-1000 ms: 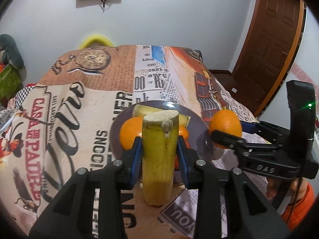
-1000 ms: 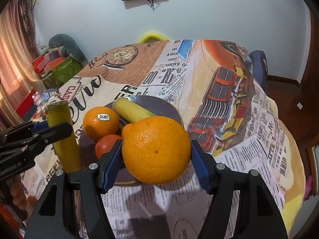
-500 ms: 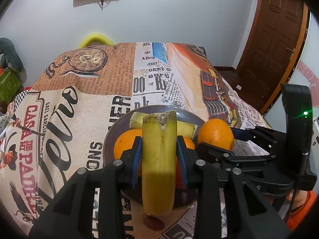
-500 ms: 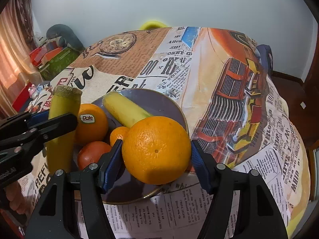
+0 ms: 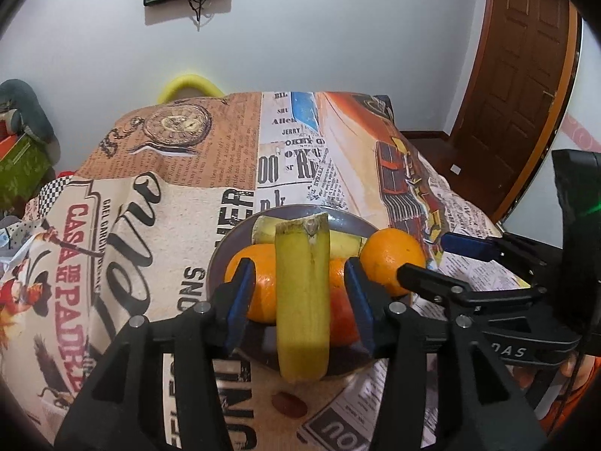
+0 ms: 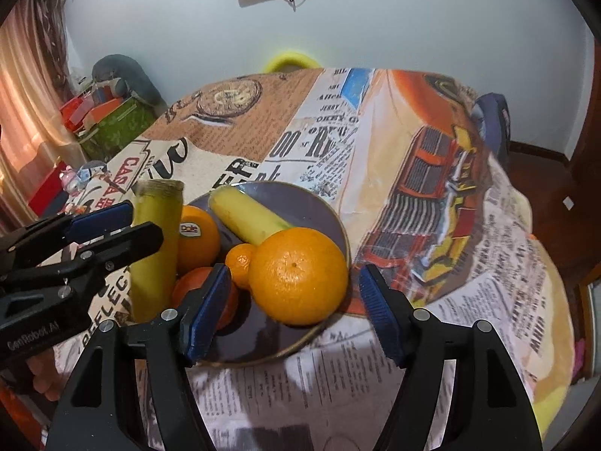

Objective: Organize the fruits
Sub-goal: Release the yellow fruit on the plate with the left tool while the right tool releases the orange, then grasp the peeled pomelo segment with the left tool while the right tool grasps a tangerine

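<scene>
Left tool (image 5: 298,293) spread around upright banana (image 5: 302,300), right tool (image 6: 296,300) spread around orange (image 6: 298,274)

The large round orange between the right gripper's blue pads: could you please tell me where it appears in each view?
Left wrist view: the large round orange sits right of centre, at the right edge of the dark purple plate, beside the right gripper.
Right wrist view: it lies at centre, between open pads, on the plate.
Shared landmark: the upright yellow banana piece.
</scene>
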`<state>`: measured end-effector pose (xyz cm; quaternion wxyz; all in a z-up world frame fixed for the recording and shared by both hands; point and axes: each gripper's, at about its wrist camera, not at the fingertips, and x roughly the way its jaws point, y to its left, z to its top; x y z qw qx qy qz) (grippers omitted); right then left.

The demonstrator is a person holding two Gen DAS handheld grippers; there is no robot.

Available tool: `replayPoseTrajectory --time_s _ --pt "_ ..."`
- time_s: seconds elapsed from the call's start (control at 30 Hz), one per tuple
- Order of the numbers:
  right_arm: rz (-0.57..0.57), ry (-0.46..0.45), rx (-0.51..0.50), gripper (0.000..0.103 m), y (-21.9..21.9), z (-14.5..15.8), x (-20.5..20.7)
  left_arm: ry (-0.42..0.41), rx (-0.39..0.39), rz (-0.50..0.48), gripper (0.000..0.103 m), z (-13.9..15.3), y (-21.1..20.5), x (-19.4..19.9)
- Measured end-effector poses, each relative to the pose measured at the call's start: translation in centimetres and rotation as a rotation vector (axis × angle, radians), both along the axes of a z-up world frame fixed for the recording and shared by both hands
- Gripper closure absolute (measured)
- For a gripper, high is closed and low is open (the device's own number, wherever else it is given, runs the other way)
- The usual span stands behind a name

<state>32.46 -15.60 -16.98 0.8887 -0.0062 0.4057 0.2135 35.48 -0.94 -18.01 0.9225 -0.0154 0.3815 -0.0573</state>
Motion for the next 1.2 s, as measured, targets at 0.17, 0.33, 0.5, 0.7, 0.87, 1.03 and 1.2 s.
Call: replayPoseTrajectory --time_s 0.17,0.33,0.5,0.7,0.87,1.03,1.2 --pt "-0.002 -0.046 -0.025 0.036 -0.1 1.8 -2.2 -0.023 0.002 0.013 0.049 1.8 0.5 -2.6" --pt "0.007 -0.093 -0.036 0.036 -0.3 4.0 -5.3 -0.041 -0.003 0.033 0.047 3.6 1.3 -5.6" --pt "0.000 -0.121 -0.040 0.035 -0.6 5.4 -8.1 -0.052 -0.005 0.049 0.045 5.0 2.0 -8.9" --pt "-0.009 -0.149 -0.049 0.035 -0.9 6.8 -11.7 -0.053 -0.009 0.047 0.040 5.7 2.7 -12.6" --pt "-0.009 -0.159 -0.071 0.035 -0.8 7.2 -14.1 -0.022 -0.019 0.026 0.033 5.3 3.2 -15.3" --pt "-0.003 -0.154 -0.103 0.030 -0.4 6.5 -15.9 0.042 -0.010 0.002 0.027 3.5 3.1 -17.1" --pt "-0.001 -0.116 -0.113 0.030 -0.3 5.0 -16.7 0.130 -0.007 -0.014 0.021 0.1 2.0 -18.2"
